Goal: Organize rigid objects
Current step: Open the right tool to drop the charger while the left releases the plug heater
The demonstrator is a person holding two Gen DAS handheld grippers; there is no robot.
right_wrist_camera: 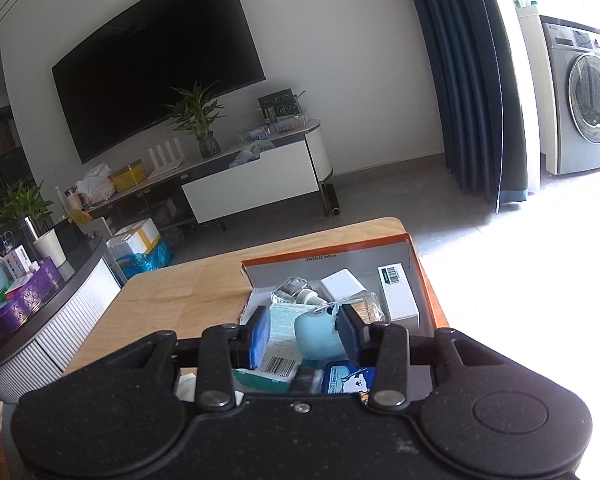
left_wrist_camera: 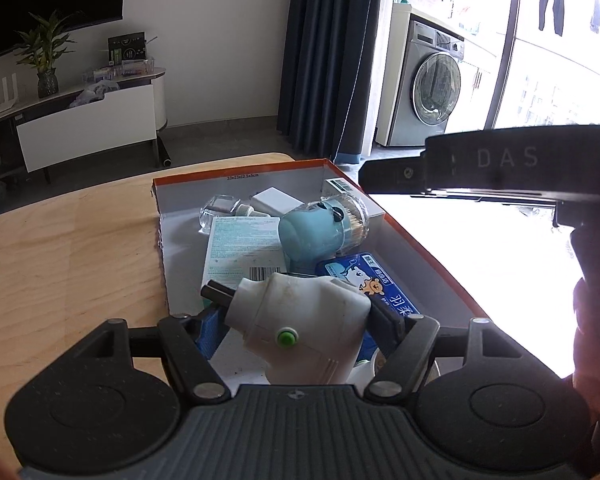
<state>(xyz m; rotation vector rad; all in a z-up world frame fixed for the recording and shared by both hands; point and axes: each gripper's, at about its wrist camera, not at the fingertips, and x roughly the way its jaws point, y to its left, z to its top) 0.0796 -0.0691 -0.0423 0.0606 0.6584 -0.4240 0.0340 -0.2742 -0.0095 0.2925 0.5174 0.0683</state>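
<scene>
An open cardboard box with orange edges sits on the wooden table. It holds a pale blue toothpick holder, a flat plaster packet with a barcode, a blue tissue pack and a clear glass bottle. My left gripper is shut on a white plastic device with a green button, held over the box's near end. My right gripper hovers above the box with its blue pads apart and nothing pressed between them.
The right tool's black housing and the hand that holds it fill the right of the left wrist view. A white carton with a barcode label stands in the box's far right corner. The floor beyond the table's right edge is glaring white.
</scene>
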